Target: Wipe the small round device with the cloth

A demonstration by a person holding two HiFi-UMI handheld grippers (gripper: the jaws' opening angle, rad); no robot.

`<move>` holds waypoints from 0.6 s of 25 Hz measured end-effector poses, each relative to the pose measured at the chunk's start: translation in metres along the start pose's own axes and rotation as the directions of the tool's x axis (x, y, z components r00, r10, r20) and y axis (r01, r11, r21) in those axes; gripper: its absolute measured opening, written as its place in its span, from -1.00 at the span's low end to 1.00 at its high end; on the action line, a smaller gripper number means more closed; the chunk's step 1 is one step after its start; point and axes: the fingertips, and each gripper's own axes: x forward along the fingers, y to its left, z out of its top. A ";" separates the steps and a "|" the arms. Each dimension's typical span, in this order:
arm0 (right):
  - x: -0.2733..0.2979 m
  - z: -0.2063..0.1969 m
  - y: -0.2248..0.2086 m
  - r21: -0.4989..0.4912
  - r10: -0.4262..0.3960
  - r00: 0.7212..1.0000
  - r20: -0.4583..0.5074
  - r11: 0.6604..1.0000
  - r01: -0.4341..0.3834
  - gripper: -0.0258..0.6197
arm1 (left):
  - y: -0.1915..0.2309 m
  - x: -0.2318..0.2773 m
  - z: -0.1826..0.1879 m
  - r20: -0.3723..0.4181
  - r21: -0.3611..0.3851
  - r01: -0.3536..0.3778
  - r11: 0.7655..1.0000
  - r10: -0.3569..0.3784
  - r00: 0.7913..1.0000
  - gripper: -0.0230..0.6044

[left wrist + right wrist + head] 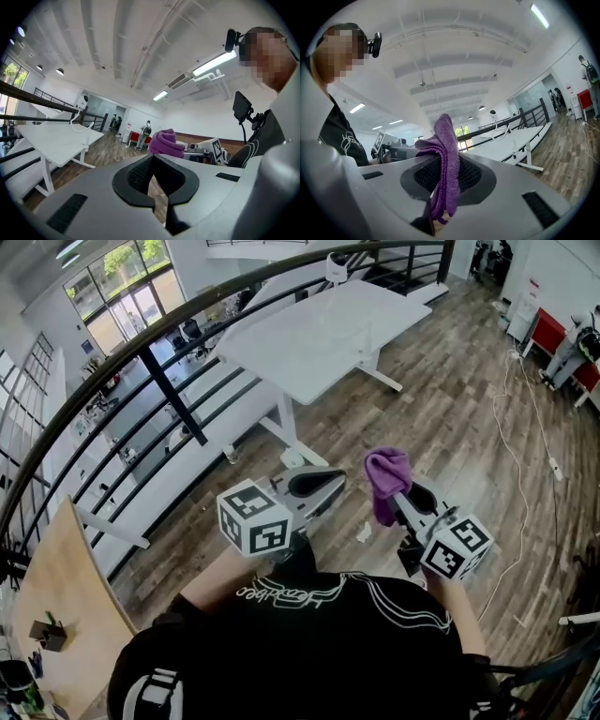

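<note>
In the head view I hold both grippers level in front of my body, above a wood floor. A purple cloth (386, 481) is bunched in my right gripper (403, 495), whose jaws are shut on it. The right gripper view shows the cloth (446, 168) pinched between the black pads and sticking up past the tips. My left gripper (323, 484) is shut with nothing in it (152, 164). The cloth (166, 142) shows beyond it. A small round white device (337, 268) with a cable sits at the far end of the white table (319, 338), well away from both grippers.
A dark curved railing (159, 343) runs along the left, with a lower floor beyond it. A white cable (511, 427) trails over the wood floor at the right. A person (572, 348) stands at the far right by red cabinets. A wooden desk corner (56, 587) lies at the lower left.
</note>
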 end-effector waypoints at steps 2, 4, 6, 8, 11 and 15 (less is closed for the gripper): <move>0.020 -0.002 -0.016 0.008 -0.012 1.000 -0.008 1.000 0.012 -0.72 | 0.024 0.008 0.004 0.005 -0.008 0.013 1.000 -0.013 1.000 -0.90; 0.044 0.000 -0.034 0.007 -0.028 0.999 -0.015 1.000 0.028 -0.72 | 0.055 0.017 0.010 0.002 -0.018 0.023 1.000 -0.023 1.000 -0.90; 0.073 0.004 -0.054 0.001 -0.046 0.999 -0.020 0.999 0.046 -0.72 | 0.090 0.026 0.019 -0.007 -0.018 0.029 0.999 -0.029 1.000 -0.90; 0.107 0.009 -0.075 0.004 -0.068 0.997 -0.026 0.998 0.068 -0.72 | 0.131 0.035 0.030 -0.018 -0.016 0.033 0.999 -0.034 0.999 -0.90; 0.163 0.019 -0.110 0.018 -0.100 0.994 -0.040 0.995 0.101 -0.72 | 0.197 0.051 0.050 -0.040 -0.020 0.046 0.999 -0.047 0.998 -0.90; 0.244 0.038 -0.162 0.005 -0.149 0.988 -0.048 0.989 0.149 -0.72 | 0.292 0.072 0.080 -0.073 0.002 0.060 0.998 -0.060 0.996 -0.90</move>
